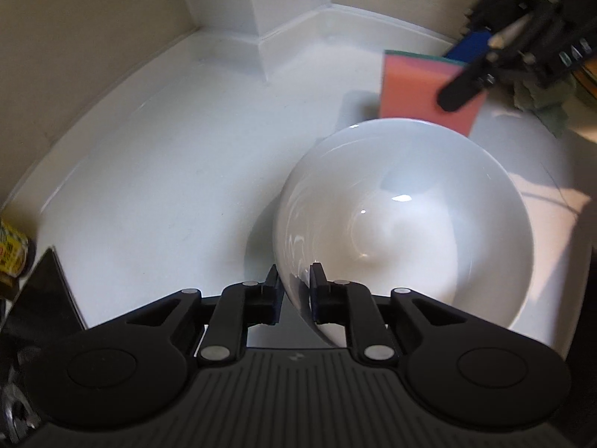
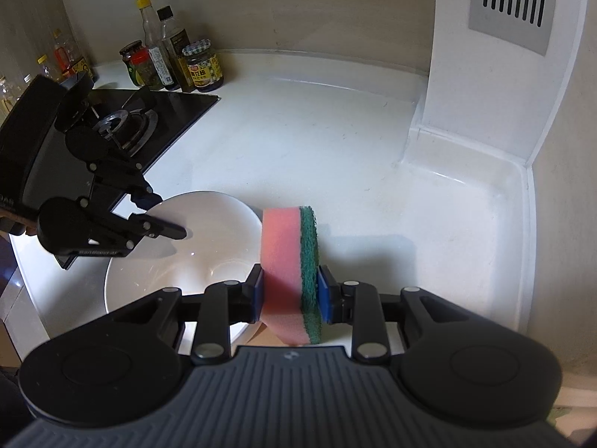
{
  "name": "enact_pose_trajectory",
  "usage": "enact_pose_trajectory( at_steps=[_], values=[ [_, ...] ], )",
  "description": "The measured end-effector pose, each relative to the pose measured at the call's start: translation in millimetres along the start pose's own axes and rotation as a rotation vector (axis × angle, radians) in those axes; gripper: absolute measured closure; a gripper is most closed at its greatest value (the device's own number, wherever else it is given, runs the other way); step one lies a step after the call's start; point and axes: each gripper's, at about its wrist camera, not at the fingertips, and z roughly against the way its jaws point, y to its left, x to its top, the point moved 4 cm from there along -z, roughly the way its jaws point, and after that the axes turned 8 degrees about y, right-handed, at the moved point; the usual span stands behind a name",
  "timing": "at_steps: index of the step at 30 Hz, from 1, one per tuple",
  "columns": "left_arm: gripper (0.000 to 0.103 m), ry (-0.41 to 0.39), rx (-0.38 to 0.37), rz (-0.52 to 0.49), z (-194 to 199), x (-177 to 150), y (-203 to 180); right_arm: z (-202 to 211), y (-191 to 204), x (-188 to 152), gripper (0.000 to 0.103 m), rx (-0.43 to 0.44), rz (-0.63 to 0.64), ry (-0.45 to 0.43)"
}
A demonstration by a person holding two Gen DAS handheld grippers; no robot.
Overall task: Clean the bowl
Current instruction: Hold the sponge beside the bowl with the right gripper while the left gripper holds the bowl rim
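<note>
On the white counter (image 2: 298,142), a glossy white bowl (image 1: 403,224) sits spotless.

Nothing reads clearly: the dark jar (image 2: 203,67) among the bottles by the stove has a yellow label with red characters too small to make out, and raised lettering on the left gripper (image 2: 164,216) is blurred.

Open counter (image 2: 306,142) beyond bowl (image 2: 209,224); corner pillar (image 2: 481,74) right.
</note>
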Motion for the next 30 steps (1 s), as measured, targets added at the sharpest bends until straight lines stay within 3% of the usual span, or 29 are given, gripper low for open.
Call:
enact_pose_trajectory(
  at_steps=[6,9,12,15,20,23,27,30],
  values=[
    [0.079,-0.011,0.077,0.384,14.0,-24.7,-7.3,1.0,-3.1,-5.7,0.078,0.0,-0.062,-0.036],
    [0.094,-0.052,0.04,0.51,15.0,-35.1,-8.3,2.2,-4.0,-9.7,0.078,0.003,-0.097,-0.054],
    [0.095,-0.057,0.03,0.453,13.8,-34.1,-5.1,2.3,-1.7,-11.1,0.078,0.019,-0.083,-0.048],
    [0.094,-0.023,0.04,0.258,12.6,-25.9,-4.8,1.5,0.3,-7.9,0.078,0.016,-0.053,-0.036],
    [0.091,-0.014,-0.012,-0.075,2.6,-4.8,-5.3,-2.8,-1.2,4.2,0.078,-0.011,-0.041,-0.029],
    [0.091,-0.01,-0.07,-0.167,-1.1,4.4,-2.5,-5.4,-0.8,8.4,0.078,-0.022,-0.032,-0.022],
    [0.09,0.013,-0.039,-0.065,0.5,5.3,-3.3,-4.6,0.3,7.3,0.078,-0.022,-0.022,-0.017],
    [0.089,0.006,0.004,0.135,9.9,-7.9,-4.9,-3.2,0.2,4.3,0.078,-0.023,-0.019,-0.025]
  ],
)
